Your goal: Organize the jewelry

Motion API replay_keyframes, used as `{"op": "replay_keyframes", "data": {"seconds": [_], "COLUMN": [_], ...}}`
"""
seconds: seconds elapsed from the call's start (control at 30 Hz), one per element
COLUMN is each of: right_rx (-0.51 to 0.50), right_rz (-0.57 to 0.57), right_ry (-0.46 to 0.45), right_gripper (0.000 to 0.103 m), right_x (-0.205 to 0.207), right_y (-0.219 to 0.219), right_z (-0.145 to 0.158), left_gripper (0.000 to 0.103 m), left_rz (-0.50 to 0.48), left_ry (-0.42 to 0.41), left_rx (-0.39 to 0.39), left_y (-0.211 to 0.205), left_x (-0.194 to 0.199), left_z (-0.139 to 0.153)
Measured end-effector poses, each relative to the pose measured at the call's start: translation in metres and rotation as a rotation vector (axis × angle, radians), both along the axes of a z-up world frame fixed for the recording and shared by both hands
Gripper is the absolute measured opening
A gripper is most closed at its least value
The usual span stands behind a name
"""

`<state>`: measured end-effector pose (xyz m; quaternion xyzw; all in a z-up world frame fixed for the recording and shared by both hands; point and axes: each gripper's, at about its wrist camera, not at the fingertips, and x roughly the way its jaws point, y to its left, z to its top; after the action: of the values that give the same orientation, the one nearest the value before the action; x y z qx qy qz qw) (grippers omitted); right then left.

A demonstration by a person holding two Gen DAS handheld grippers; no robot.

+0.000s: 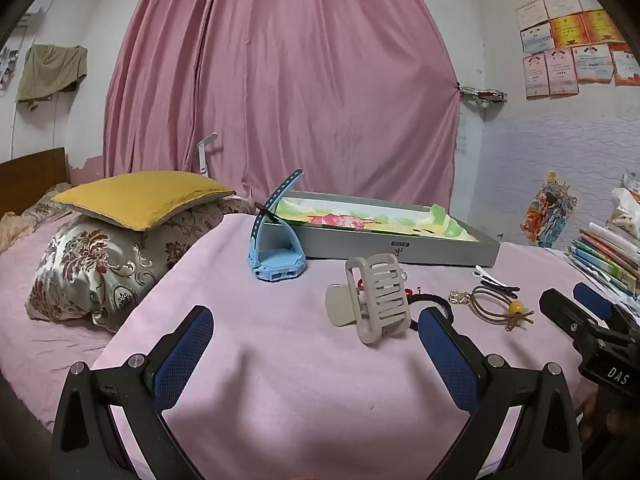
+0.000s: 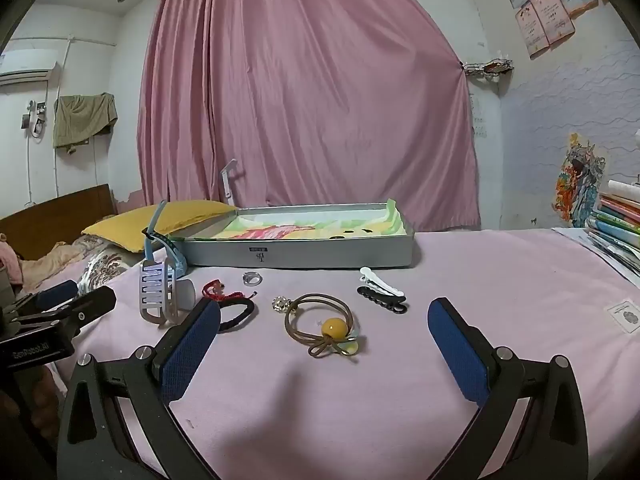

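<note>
The left gripper point(image 1: 316, 344) stands wide and holds nothing; at its 1 o'clock, near the right finger, lies a beige claw clip point(image 1: 372, 300); at 11 o'clock, further off, stands a blue watch point(image 1: 276, 256). The right gripper point(image 2: 324, 338) is also wide and empty; between its fingers lies a brown hair tie point(image 2: 320, 326) with a yellow bead; at 1 o'clock are two hair clips point(image 2: 382, 294); at 12 o'clock, beyond them, the grey box point(image 2: 300, 254) rests open on the pink blanket point(image 2: 500, 280).
</note>
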<state>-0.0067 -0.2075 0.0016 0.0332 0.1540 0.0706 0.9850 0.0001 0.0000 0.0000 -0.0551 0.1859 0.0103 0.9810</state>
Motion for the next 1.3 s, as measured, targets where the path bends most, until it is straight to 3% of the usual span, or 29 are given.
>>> {"op": "replay_keyframes", "data": {"seconds": [1.3], "right_rx": [0.01], "right_rz": [0.009], "right_ry": [-0.009], "right_gripper": [0.102], "right_x": [-0.0011], "right_y": [0.0059], "right_z": [0.0017], "left_gripper": [0.103], "left_rz": [0.0], "left_ry": [0.003], "left_rx": [-0.003], "left_y": [-0.006], "left_x": [0.0001], "left_z": [-0.0013]}}
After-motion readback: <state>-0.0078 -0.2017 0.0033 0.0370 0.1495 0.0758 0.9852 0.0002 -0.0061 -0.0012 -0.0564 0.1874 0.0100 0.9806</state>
